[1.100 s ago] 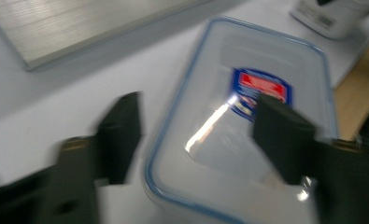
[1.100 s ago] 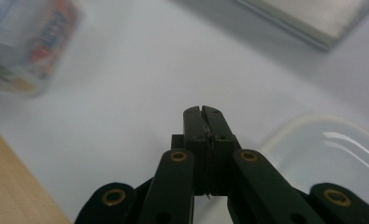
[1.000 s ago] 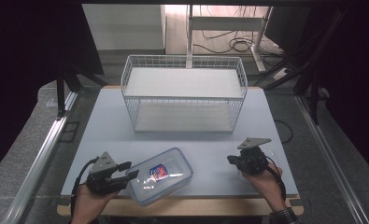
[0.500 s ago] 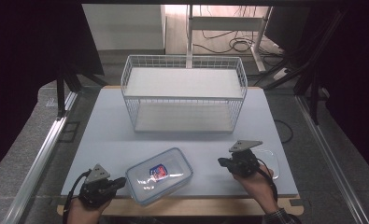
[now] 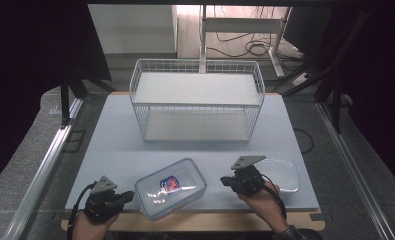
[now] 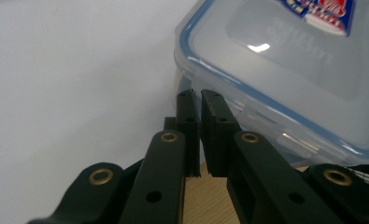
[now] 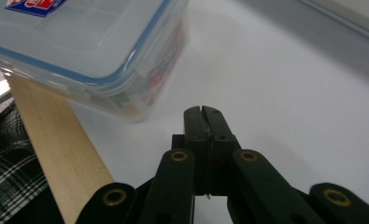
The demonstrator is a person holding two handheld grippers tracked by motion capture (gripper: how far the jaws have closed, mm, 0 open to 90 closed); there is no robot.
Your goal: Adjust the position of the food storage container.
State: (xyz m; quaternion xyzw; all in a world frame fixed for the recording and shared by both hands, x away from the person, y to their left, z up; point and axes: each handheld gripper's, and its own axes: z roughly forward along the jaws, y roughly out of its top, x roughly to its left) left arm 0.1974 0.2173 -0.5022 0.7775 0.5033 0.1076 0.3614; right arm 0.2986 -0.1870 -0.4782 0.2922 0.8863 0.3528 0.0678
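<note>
A clear plastic container (image 5: 171, 187) with a blue-sealed lid and a red and blue label lies near the table's front edge. My left gripper (image 5: 129, 194) rests just left of it, jaws shut with nothing between them. In the left gripper view its tips (image 6: 200, 95) sit close to the container's (image 6: 289, 70) corner, and I cannot tell whether they touch it. My right gripper (image 5: 224, 181) hovers to the right of the container, shut and empty. In the right gripper view its tips (image 7: 202, 109) point at the white tabletop below the container's (image 7: 79, 42) corner, apart from it.
A white wire basket (image 5: 197, 100) stands at the back middle of the white table (image 5: 110, 150). A clear plastic dish (image 5: 285, 175) lies behind the right hand. The table's wooden front edge (image 7: 56, 144) runs beside a plaid sleeve (image 7: 9, 182).
My left gripper has drawn back from the container's left side toward the front edge and sunk, its jaws closing. My right gripper has moved left toward the container.
</note>
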